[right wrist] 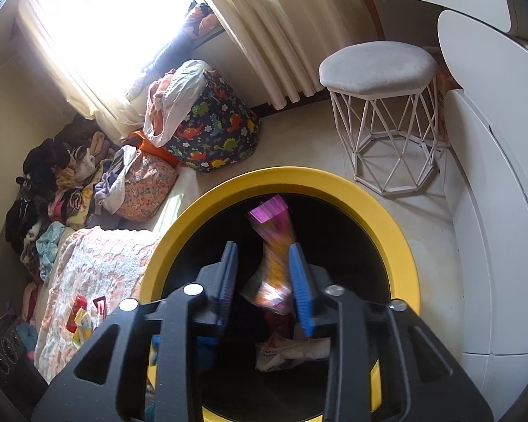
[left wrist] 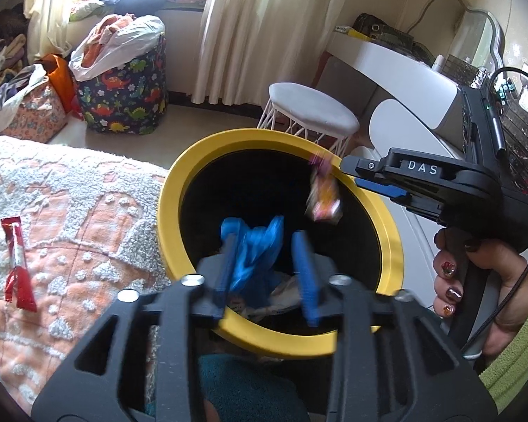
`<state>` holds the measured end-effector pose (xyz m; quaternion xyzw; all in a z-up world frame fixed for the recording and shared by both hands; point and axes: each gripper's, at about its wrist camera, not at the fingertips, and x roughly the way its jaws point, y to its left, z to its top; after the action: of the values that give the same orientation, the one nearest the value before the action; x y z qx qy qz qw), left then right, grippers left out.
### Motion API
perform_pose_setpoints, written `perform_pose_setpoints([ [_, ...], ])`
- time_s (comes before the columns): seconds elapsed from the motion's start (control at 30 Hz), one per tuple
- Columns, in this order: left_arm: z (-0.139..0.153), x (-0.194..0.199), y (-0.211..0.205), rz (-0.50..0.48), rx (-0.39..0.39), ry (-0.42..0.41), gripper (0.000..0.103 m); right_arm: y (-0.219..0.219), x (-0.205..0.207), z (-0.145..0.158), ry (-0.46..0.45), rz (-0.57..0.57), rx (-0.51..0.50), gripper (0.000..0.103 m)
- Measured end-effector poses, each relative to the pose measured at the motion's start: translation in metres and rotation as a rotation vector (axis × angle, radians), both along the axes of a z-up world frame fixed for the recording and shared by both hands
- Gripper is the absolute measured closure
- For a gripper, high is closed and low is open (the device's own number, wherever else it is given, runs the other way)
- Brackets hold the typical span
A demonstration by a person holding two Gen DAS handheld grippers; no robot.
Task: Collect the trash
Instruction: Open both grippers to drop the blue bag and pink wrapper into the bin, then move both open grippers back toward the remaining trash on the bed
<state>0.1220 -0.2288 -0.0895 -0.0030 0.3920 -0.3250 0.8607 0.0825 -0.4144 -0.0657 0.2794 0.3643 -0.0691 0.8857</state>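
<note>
Both claws hover spread over the yellow-rimmed bin point(right wrist: 387, 225), right claw point(right wrist: 264, 281) releasing an orange wrapper point(right wrist: 272, 263), left claw point(left wrist: 264, 270) beside a blue bag point(left wrist: 253, 249) which might snag and lift out

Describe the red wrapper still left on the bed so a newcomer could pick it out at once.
Start at the yellow-rimmed bin, then look left onto the peach and white fleecy blanket. There lies a long, narrow red wrapper with a pale stripe down its middle, flat and alone, unlike the blue and orange-purple pieces over the bin.
</note>
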Motion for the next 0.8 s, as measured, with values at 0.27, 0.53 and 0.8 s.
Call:
perform_pose_setpoints([
  [0.27, 0.013, -0.005, 0.025, 0.119, -0.01, -0.032, 0.016, 0.01, 0.0, 0.007, -0.022, 0.016, -0.019, 0.053],
  [0.53, 0.028, -0.007, 0.054, 0.223, 0.034, -0.073, 0.011, 0.037, -0.001, 0.031, -0.115, 0.07, -0.06, 0.038],
  [0.8, 0.044, -0.014, 0.083, 0.293, 0.04, -0.137, 0.011, 0.069, -0.005, 0.054, -0.186, 0.139, -0.11, 0.037],
])
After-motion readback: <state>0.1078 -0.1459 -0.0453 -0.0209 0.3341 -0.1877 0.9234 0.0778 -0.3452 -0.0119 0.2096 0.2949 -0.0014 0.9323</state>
